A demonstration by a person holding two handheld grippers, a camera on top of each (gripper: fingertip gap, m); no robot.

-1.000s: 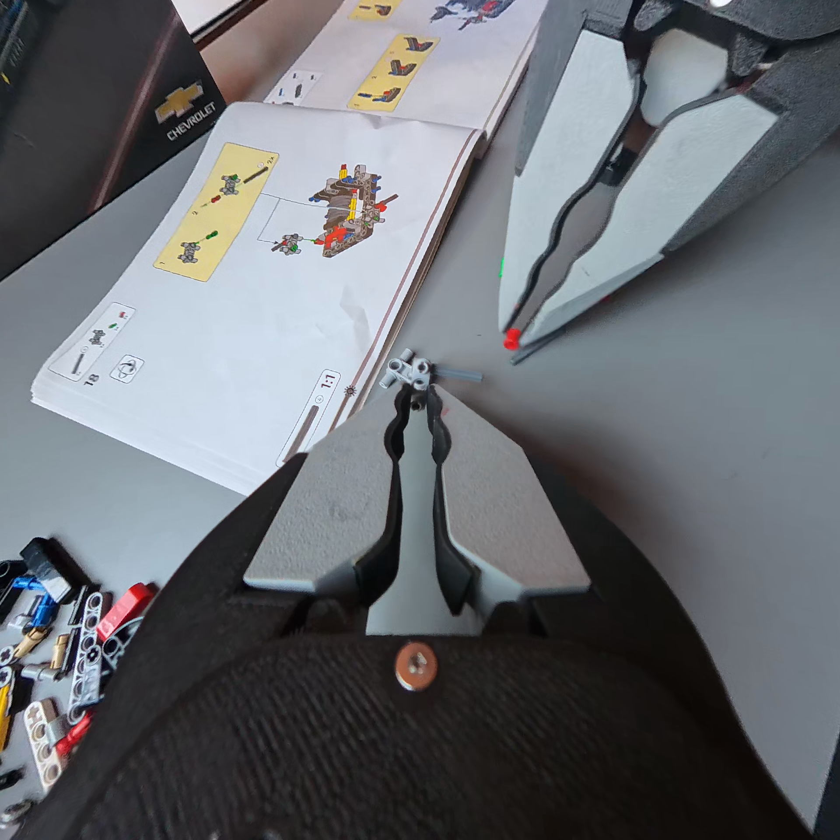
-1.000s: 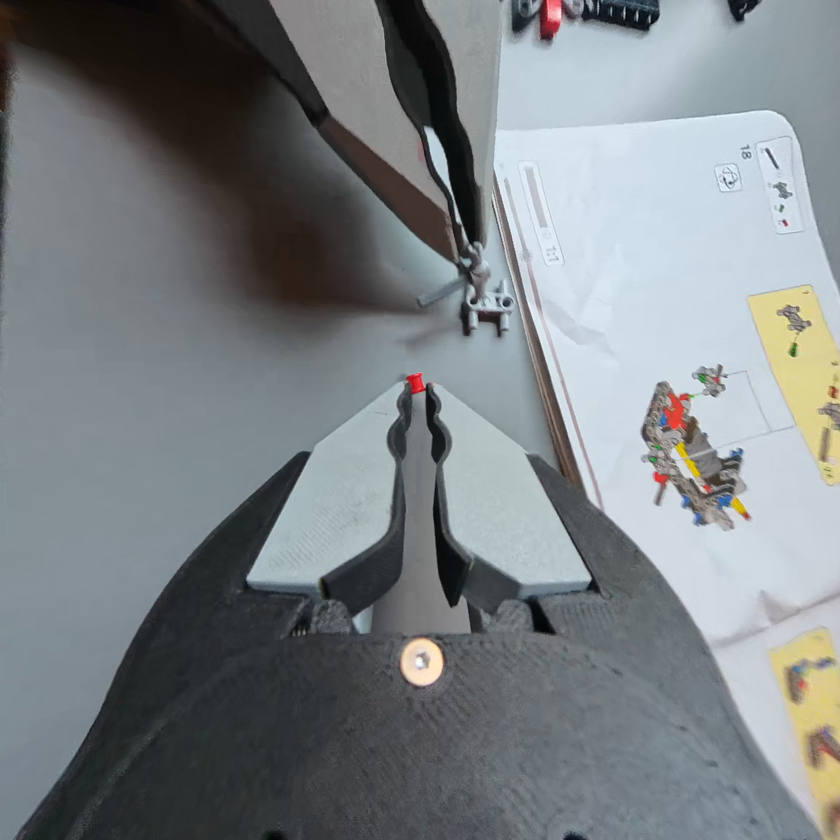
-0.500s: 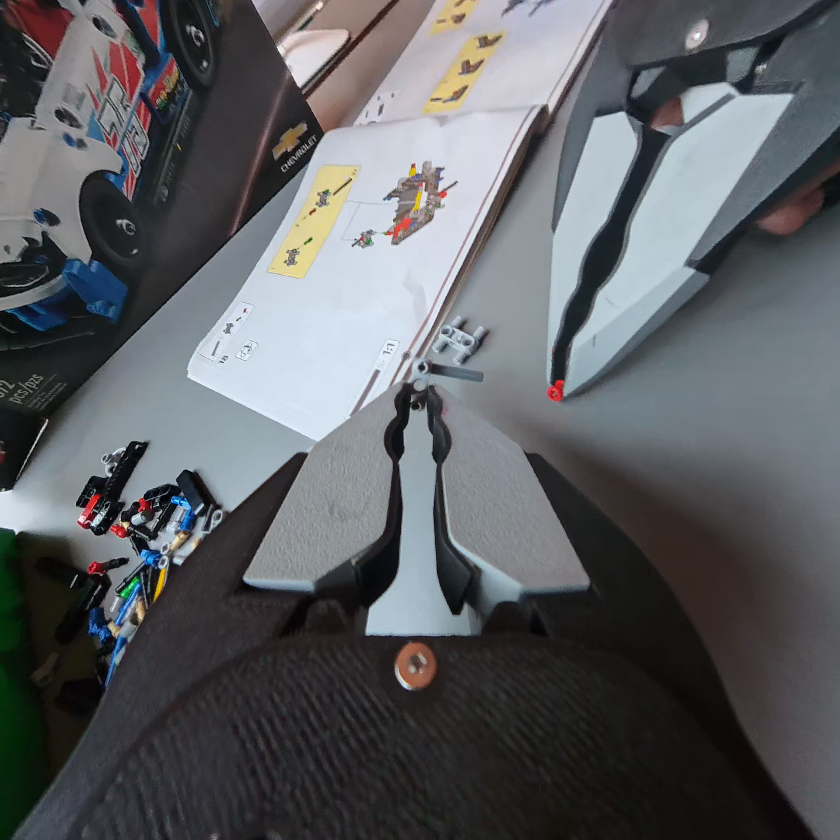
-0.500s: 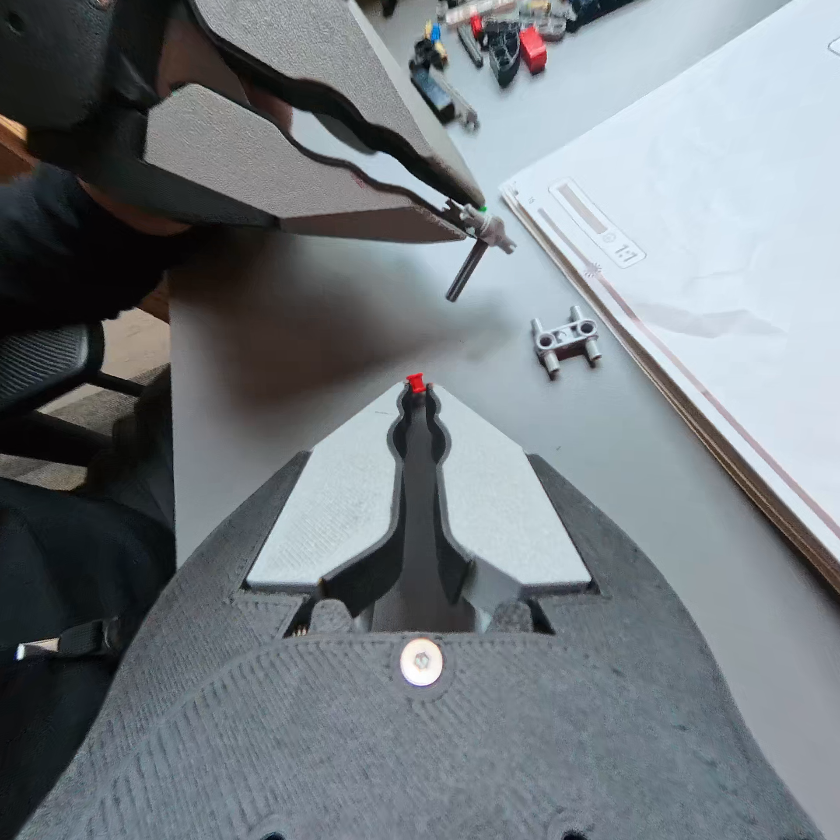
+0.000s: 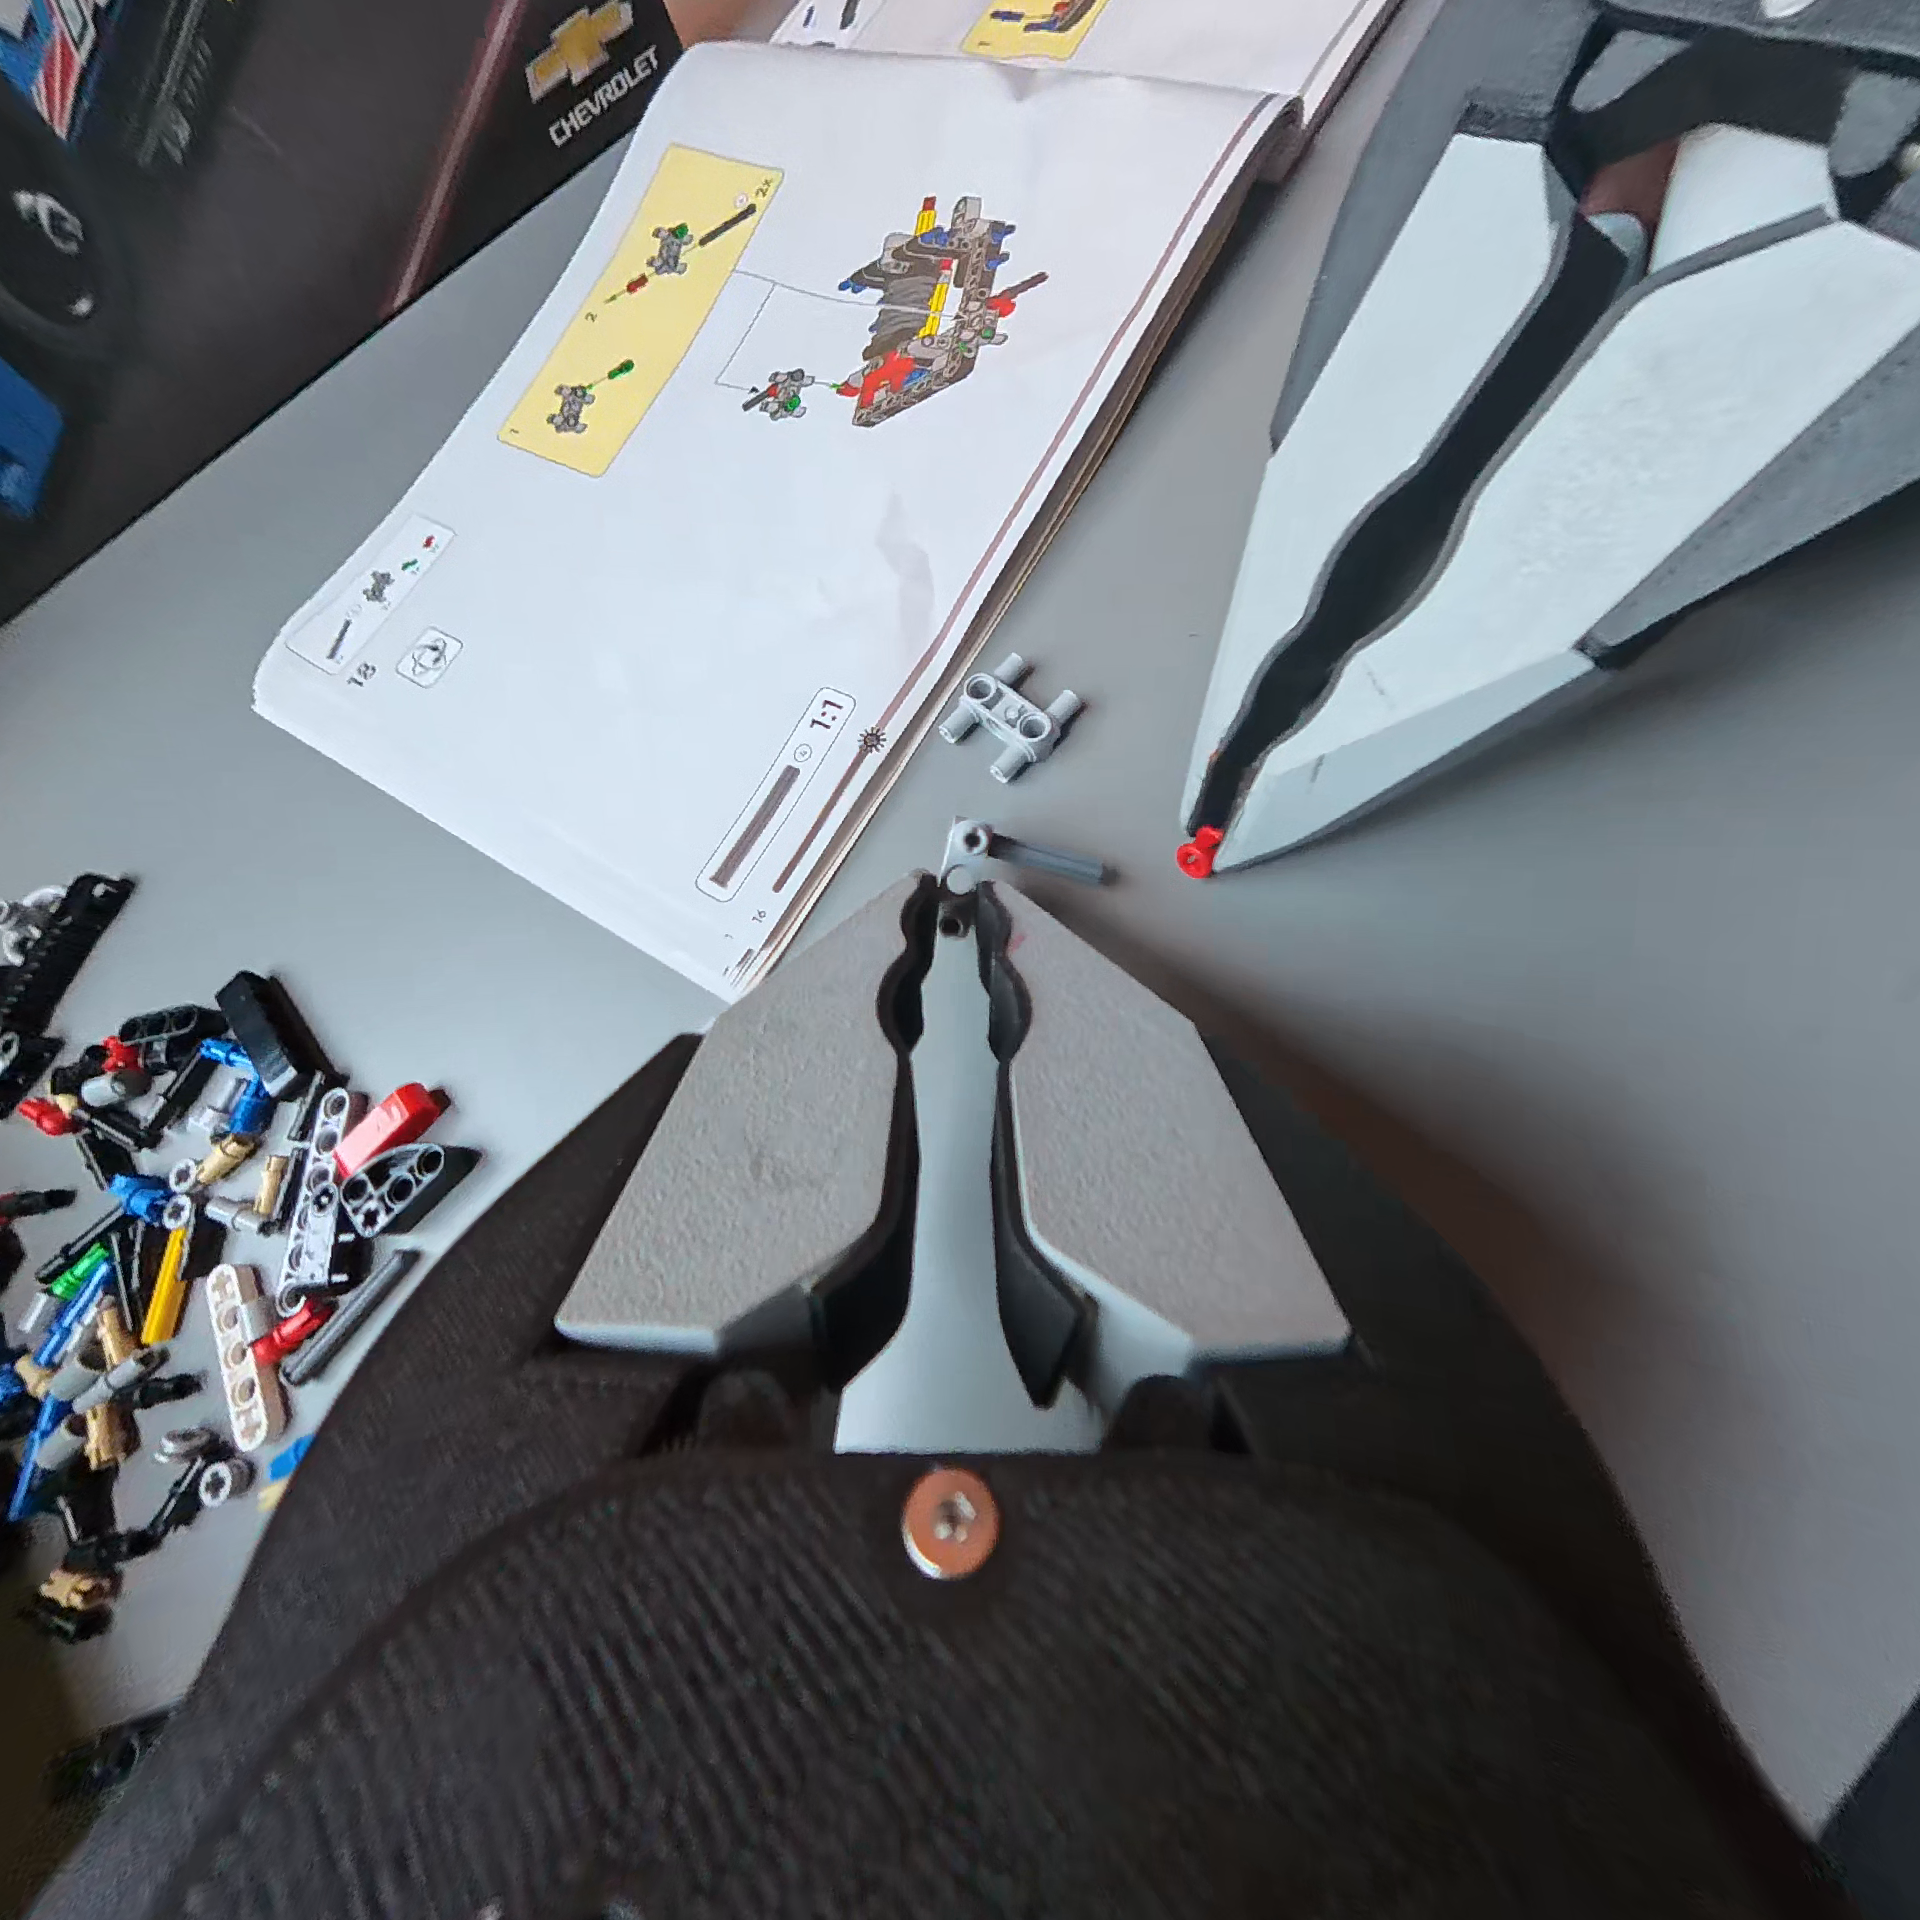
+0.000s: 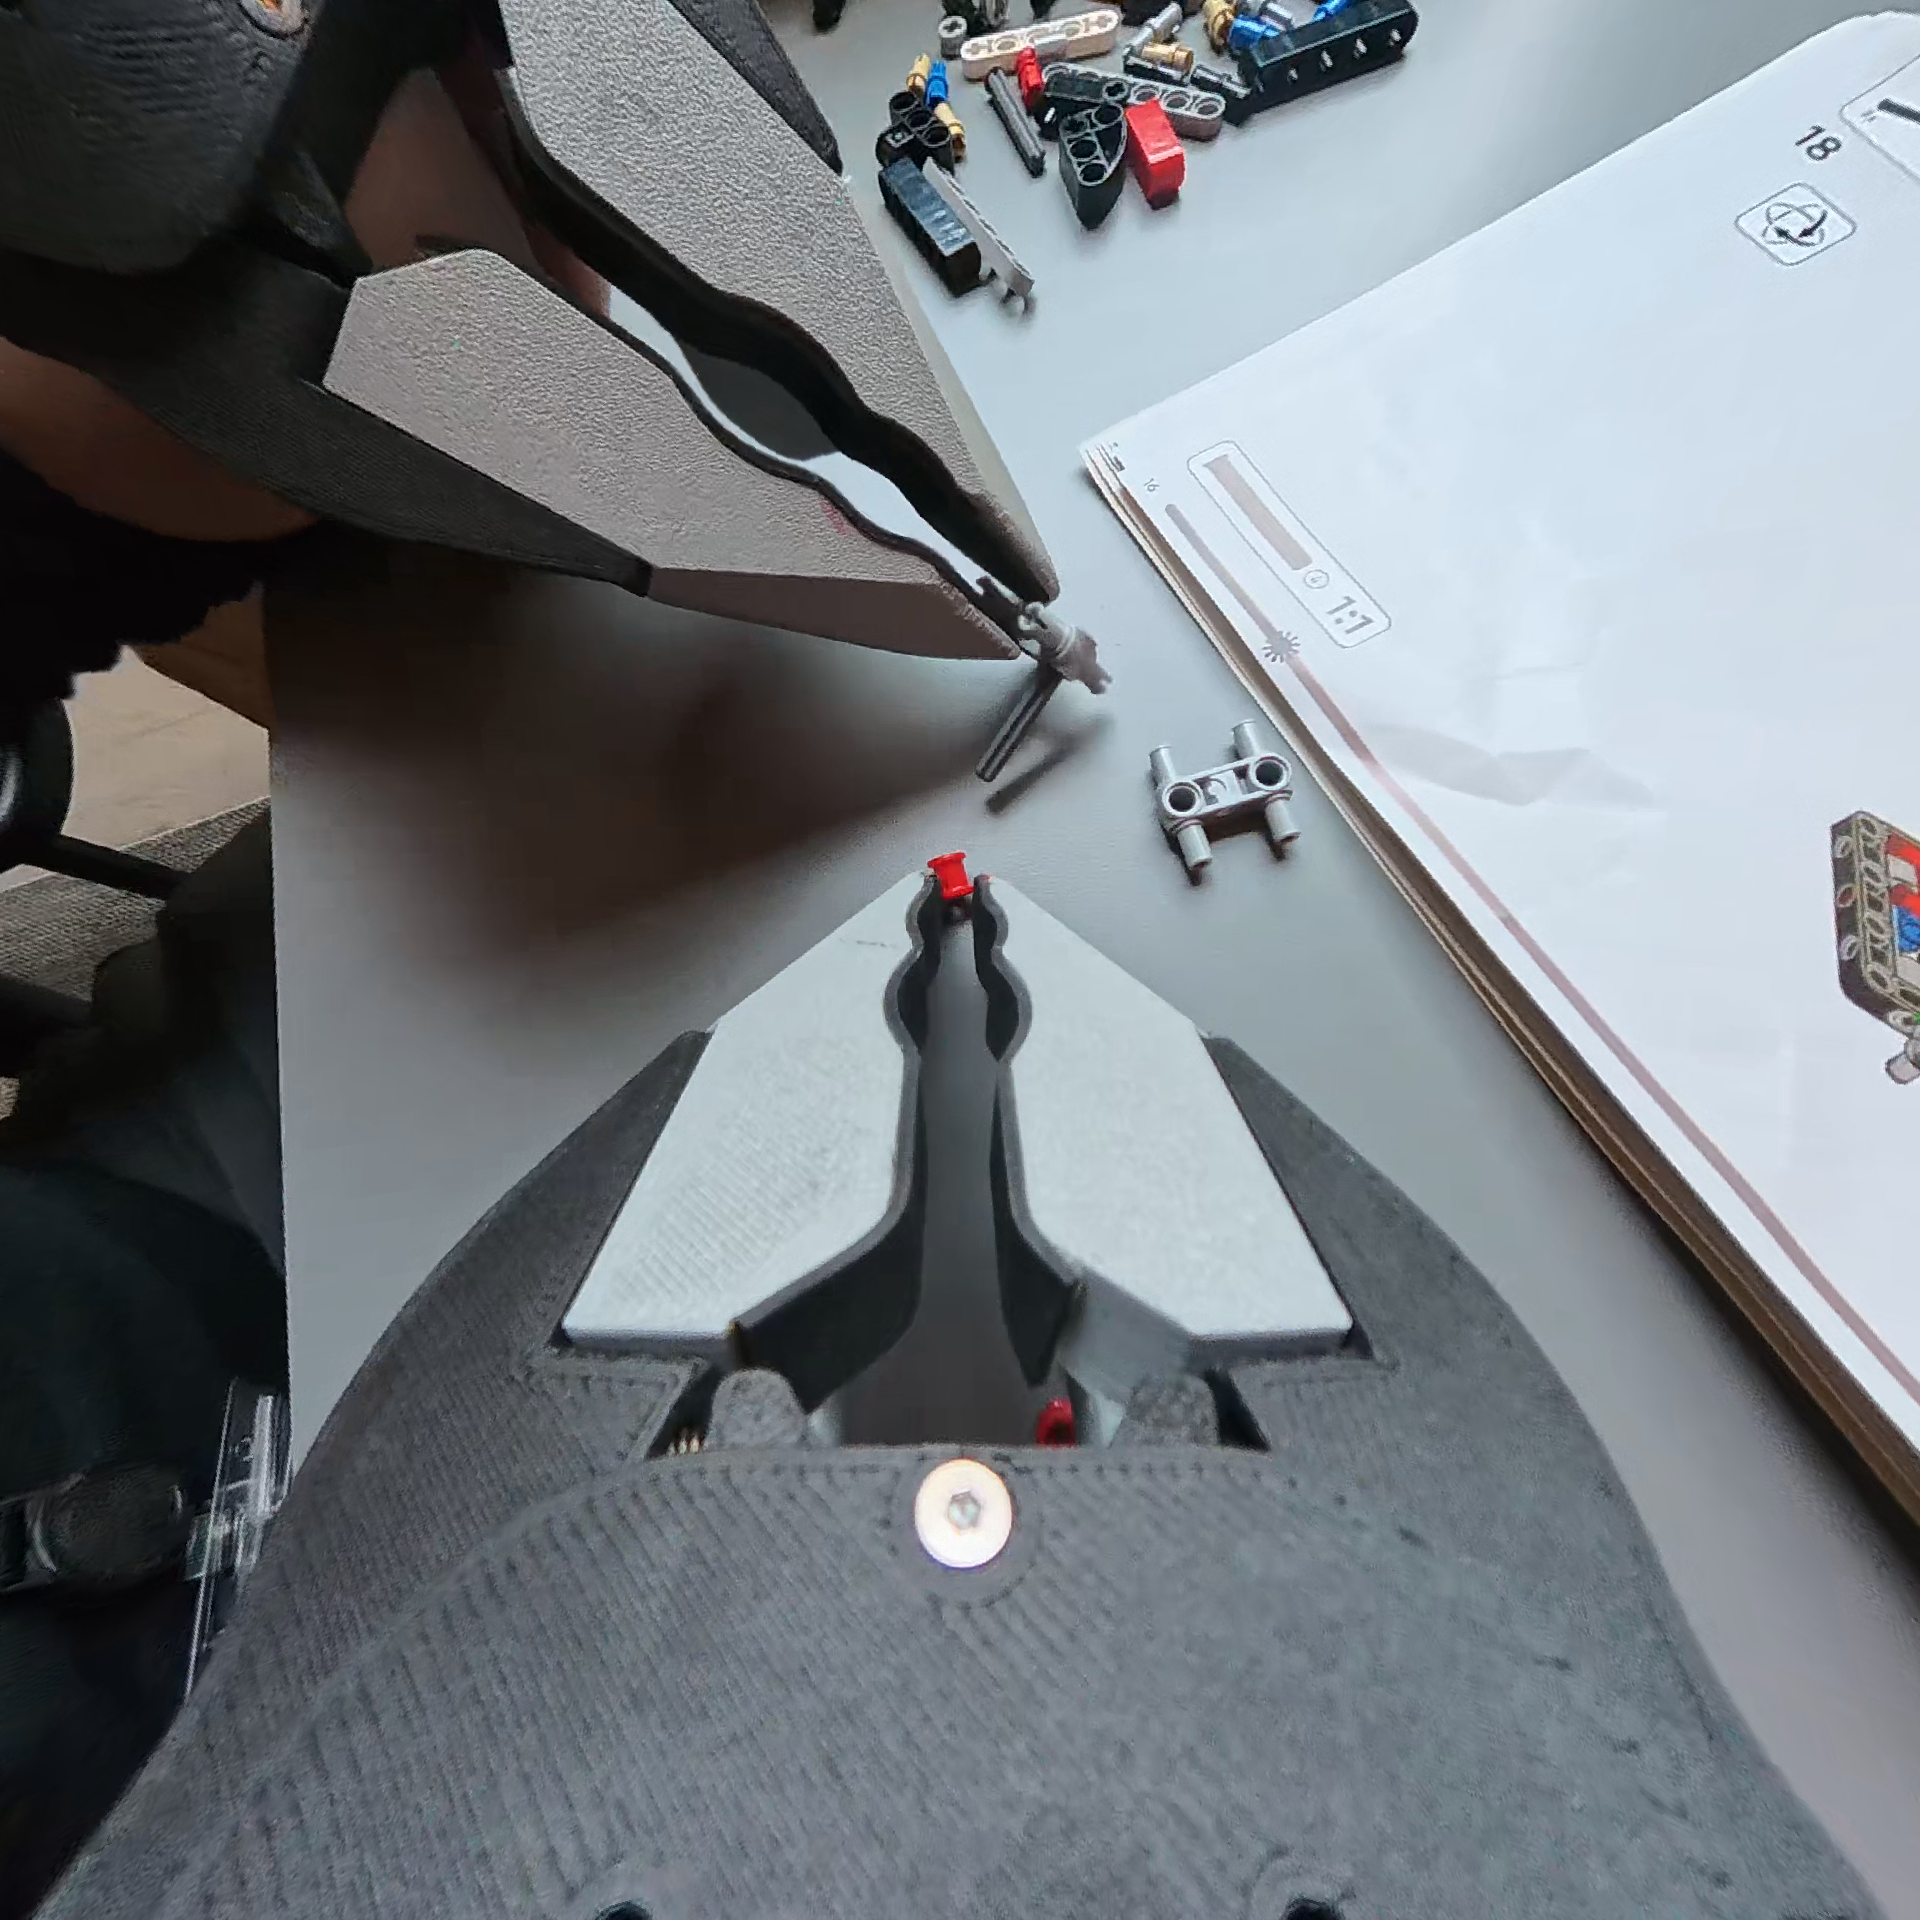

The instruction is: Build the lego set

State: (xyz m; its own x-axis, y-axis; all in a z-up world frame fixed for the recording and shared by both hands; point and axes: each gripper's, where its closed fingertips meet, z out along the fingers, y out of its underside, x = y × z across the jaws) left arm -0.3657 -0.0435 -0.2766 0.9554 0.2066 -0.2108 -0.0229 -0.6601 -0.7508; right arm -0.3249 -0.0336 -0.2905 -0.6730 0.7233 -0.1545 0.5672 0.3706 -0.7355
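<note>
My left gripper (image 5: 958, 896) is shut on a small grey connector (image 5: 968, 844) with a dark grey axle (image 5: 1055, 858) sticking out to the right, held just above the table. It shows in the right wrist view (image 6: 1023, 621) with the axle (image 6: 1013, 732) hanging down. My right gripper (image 6: 951, 896) is shut on a small red bush (image 6: 948, 873); it also shows in the left wrist view (image 5: 1205, 847), right of the axle's end. A light grey double-pin connector (image 5: 1010, 717) lies on the table beside the booklet, also in the right wrist view (image 6: 1224, 795).
An open instruction booklet (image 5: 727, 436) lies on the grey table (image 5: 1507, 1091), seen too in the right wrist view (image 6: 1610, 623). A pile of loose parts (image 5: 208, 1216) sits at the left. A dark set box (image 5: 260, 187) stands behind. A person's dark sleeve (image 6: 104, 1247) is at the table edge. One gripper's finger ends stand about 5 cm off the other's.
My left gripper has lifted the connector with the axle off the double-pin connector, which stays on the table. Both grippers have dropped closer to the table; the right still holds the red bush.
</note>
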